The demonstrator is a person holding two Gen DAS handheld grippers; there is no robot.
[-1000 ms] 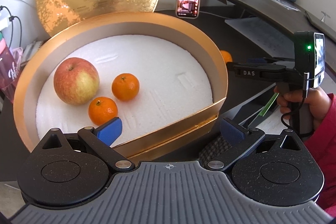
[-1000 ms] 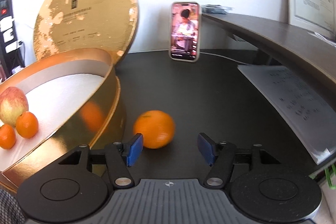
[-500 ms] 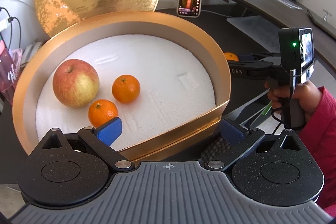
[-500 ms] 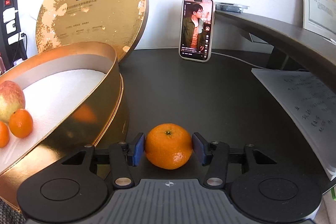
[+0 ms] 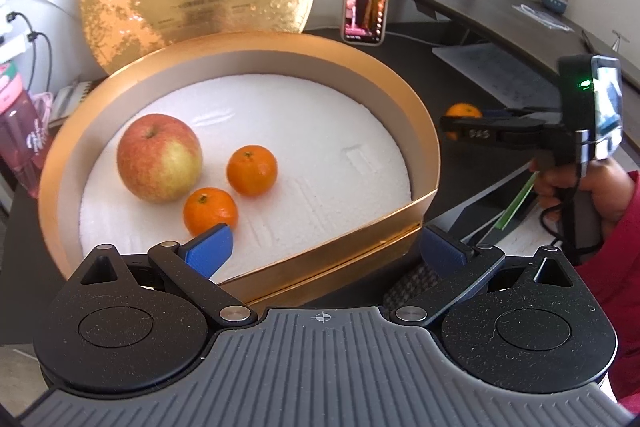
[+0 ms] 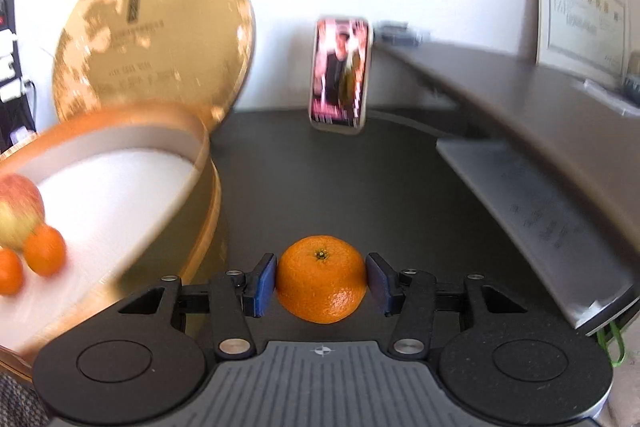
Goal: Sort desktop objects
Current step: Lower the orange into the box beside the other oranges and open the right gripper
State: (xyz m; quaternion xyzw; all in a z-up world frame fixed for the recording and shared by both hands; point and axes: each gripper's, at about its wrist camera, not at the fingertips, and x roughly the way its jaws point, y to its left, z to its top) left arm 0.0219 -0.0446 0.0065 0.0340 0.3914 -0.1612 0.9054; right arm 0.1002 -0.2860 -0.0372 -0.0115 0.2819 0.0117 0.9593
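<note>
Pinching an orange (image 6: 321, 278) between its blue pads, the right gripper (image 6: 321, 281) holds it over the dark desk (image 6: 360, 183) beside the gold box (image 5: 420, 131). The left gripper (image 5: 324, 247) hangs spread over the box's near rim.

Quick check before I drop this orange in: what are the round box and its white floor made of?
Round box: likely cardboard faced with glossy gold foil; its wall mirrors the fruit, and a seam shows at the front rim. White floor: looks like foam board, matte and grainy, with pressed dents. Soft landing for the orange, probably.
</note>
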